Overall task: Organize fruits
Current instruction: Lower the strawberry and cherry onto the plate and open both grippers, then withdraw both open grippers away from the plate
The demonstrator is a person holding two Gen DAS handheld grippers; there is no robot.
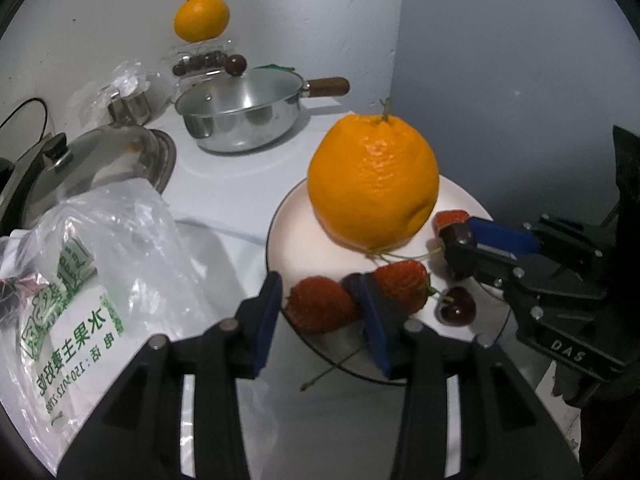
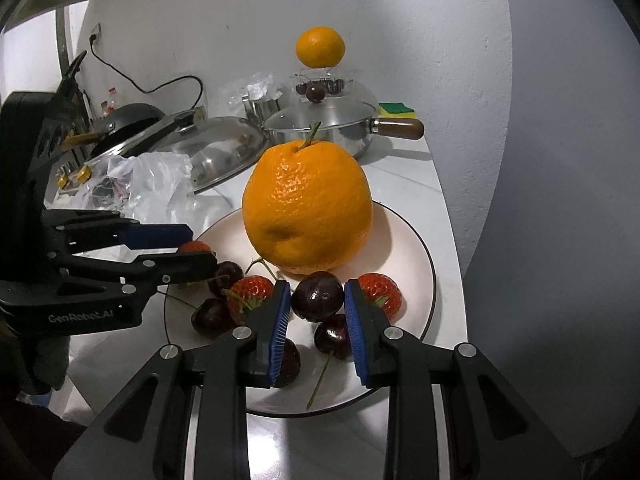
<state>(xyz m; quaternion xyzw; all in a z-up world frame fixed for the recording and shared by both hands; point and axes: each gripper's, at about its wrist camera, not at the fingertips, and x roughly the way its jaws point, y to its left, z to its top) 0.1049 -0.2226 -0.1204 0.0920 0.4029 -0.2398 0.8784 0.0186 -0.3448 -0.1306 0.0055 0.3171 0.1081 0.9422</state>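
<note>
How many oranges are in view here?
2. The big orange stands on the plate; the far orange sits atop the clear box of cherries by the wall. None seems hidden.

Wall: plain white plaster [image 2: 240,20], faintly scuffed, closing the back of the scene.
Corner: a second wall face [image 1: 500,60] meets it at right and lies in grey shadow.
Worktop: white, glossy surface [image 1: 224,196] running back to the wall, its right edge dropping off into shade.
Socket: a small outlet [image 2: 95,34] high on the wall at left, with a black cable [image 2: 160,85] looping down from it.
Window: a bright strip [image 2: 28,56] at far left, beside a dark upright frame.
Light: cool and uneven, bright on wall and worktop, dim along the right side.
</note>
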